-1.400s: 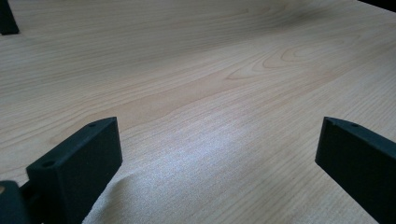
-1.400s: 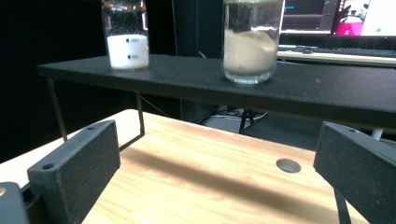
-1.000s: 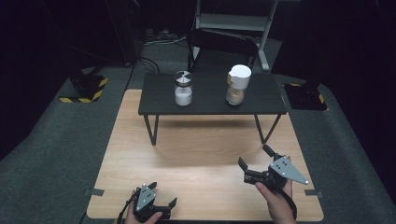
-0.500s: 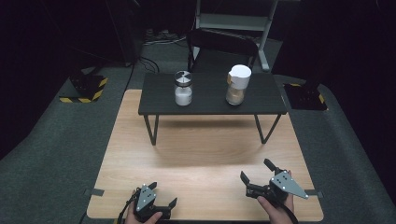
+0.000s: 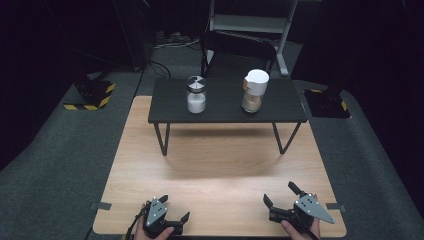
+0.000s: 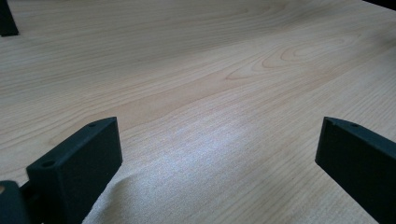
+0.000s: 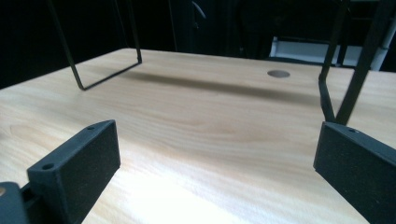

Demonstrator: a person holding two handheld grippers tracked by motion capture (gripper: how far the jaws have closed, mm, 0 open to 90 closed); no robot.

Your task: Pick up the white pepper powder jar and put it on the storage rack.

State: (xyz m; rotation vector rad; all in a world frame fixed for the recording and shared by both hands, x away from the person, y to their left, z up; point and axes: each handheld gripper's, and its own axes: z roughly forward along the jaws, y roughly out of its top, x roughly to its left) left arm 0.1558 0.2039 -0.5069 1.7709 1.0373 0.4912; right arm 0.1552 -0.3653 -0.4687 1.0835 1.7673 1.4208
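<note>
Sitting untouched on the black stand (image 5: 165, 107) are the two jars: the clear jar (image 5: 196, 94) with white powder at its left part, the white-capped jar (image 5: 255, 90) with tan contents toward its right. Both upright, both lidded, well apart from each other. Nothing handled as far as these views tell, so by my read the work is at its very start and everything is left to do.

Now down to the near edge of the wooden table (image 5: 220, 160). Left gripper (image 5: 176, 212) low at the near left, jaws spread wide with bare wood between them in the left gripper view. Right gripper (image 5: 281, 194) at the near right, jaws likewise gaping, nothing held; the right gripper view looks along the board toward the stand's thin legs (image 7: 348, 79).

So the jars are well ahead of both sets of jaws and raised above them. The white-capped jar sits roughly in line with the right gripper, the clear jar nearer the left one's side. Either hand needs a long reach forward and up.
</note>
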